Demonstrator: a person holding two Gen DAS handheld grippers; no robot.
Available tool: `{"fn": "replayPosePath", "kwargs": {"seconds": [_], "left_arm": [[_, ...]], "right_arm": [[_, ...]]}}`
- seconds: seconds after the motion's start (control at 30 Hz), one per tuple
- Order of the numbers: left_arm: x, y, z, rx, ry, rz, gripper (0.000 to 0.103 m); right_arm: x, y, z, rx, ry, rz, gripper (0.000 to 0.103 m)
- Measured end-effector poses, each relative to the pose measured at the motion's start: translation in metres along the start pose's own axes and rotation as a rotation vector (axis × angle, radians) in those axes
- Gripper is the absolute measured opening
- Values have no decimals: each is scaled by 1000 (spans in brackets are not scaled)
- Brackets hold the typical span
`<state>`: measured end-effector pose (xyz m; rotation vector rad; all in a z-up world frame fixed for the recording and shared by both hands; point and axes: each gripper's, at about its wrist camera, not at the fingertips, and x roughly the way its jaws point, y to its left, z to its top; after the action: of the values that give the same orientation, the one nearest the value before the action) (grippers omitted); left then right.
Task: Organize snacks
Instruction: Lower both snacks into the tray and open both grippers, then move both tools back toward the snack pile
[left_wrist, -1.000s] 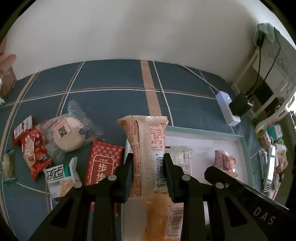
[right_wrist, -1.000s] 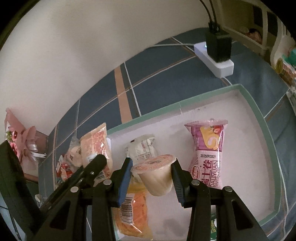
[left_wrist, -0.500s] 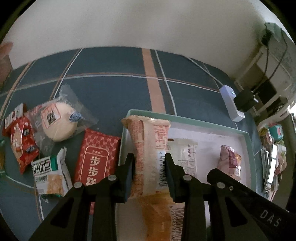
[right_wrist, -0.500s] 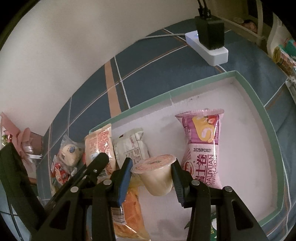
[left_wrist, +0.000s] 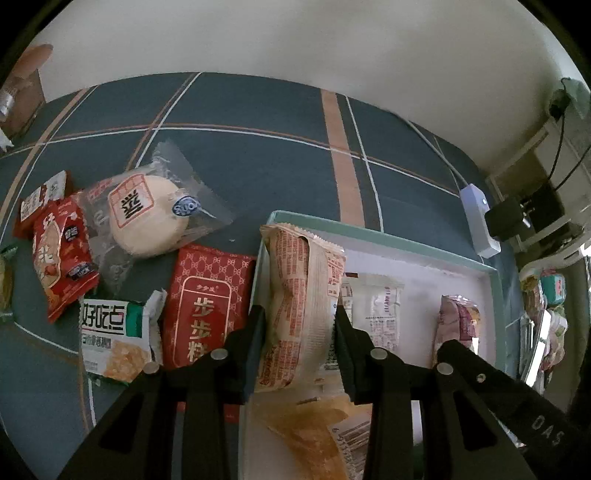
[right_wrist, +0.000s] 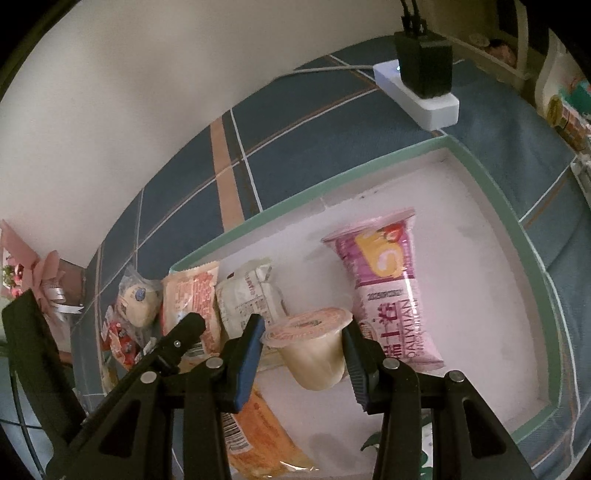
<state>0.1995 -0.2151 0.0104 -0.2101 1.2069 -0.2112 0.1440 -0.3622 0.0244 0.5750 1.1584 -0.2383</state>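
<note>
Outside the tray's left edge, five loose snacks are lying on the plaid blue cloth (left_wrist: 236, 110): two small red packets (left_wrist: 62, 254), one round bun in clear wrap (left_wrist: 147, 214), one green-and-white cracker pack (left_wrist: 110, 339) and one large red packet (left_wrist: 207, 302). The left gripper (left_wrist: 297, 332) is easing its jaws apart around one orange-printed packet (left_wrist: 303, 295) at the left edge of the white tray (left_wrist: 373, 236), the pads still looking in contact. Inside lie one white sachet (right_wrist: 251, 299), one orange packet (right_wrist: 258, 435) and one pink roll pack (right_wrist: 388, 295), while the right gripper (right_wrist: 303, 354) is clenching one pudding cup (right_wrist: 314, 350) over the tray's middle.
</note>
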Motion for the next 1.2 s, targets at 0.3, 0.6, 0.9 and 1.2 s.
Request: {"fn": "replayPosePath", "kwargs": {"seconds": [0.3, 0.6, 0.9, 1.2], "left_arm": [[-40, -4, 10, 15, -28, 21, 67], [-103, 13, 23, 7, -131, 149, 86], [-132, 21, 27, 46, -202, 274, 101], [-150, 35, 28, 69, -242, 350, 101]], "right_arm": [[-30, 13, 8, -24, -64, -2, 56], [-71, 34, 12, -97, -125, -79, 68], [-88, 44, 9, -156, -116, -218, 85], [-93, 53, 6, -182, -115, -263, 103]]}}
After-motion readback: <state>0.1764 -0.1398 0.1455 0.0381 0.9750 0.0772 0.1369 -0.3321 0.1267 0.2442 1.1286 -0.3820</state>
